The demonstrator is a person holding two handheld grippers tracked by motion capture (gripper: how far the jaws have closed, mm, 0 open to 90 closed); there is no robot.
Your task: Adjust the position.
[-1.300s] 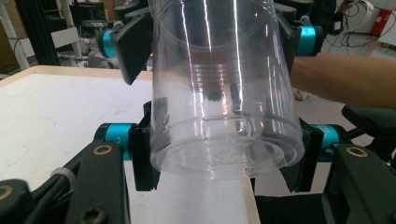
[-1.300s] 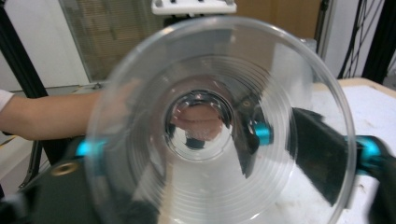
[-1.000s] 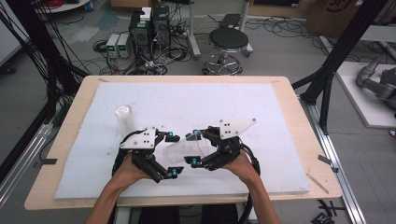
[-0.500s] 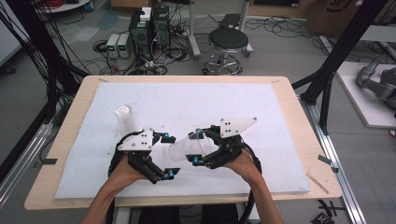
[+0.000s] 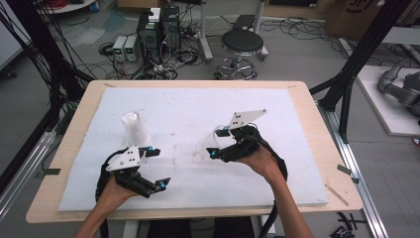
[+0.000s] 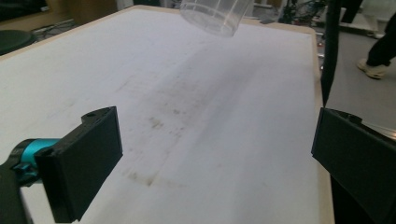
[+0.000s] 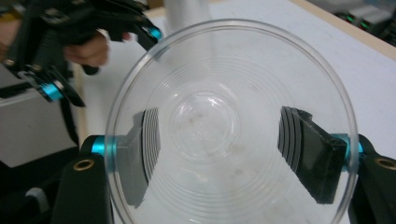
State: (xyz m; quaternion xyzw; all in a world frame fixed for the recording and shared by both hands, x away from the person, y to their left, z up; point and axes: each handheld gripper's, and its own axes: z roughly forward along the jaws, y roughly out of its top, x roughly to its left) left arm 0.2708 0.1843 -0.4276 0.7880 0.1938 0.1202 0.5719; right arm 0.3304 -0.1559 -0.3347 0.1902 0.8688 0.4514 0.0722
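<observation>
White foam sheet [image 5: 198,119] covers the light wooden table [image 5: 317,124]; faint brown stains run down its middle. Since a second ago the two hands have separated: they were close together at the near centre, and the left hand has since dropped back toward the near left edge while the right has lifted slightly to the right.

Right gripper [image 5: 216,144], black with teal screws: jaws have just been closing and now clamp the wall of a clear ribbed plastic cup [image 7: 229,126], one pad on each side; the cup is off the sheet, its mouth facing the right gripper camera.

Left gripper [image 5: 159,168]: jaws wide apart, nothing between them, hovering low over bare foam.

A second clear plastic cup [image 5: 133,128] stands upside down on the sheet at far left, just beyond the left gripper, unmoved.

Beyond the table: a black round stool [image 5: 241,43], black equipment boxes with tangled cables [image 5: 158,29].
</observation>
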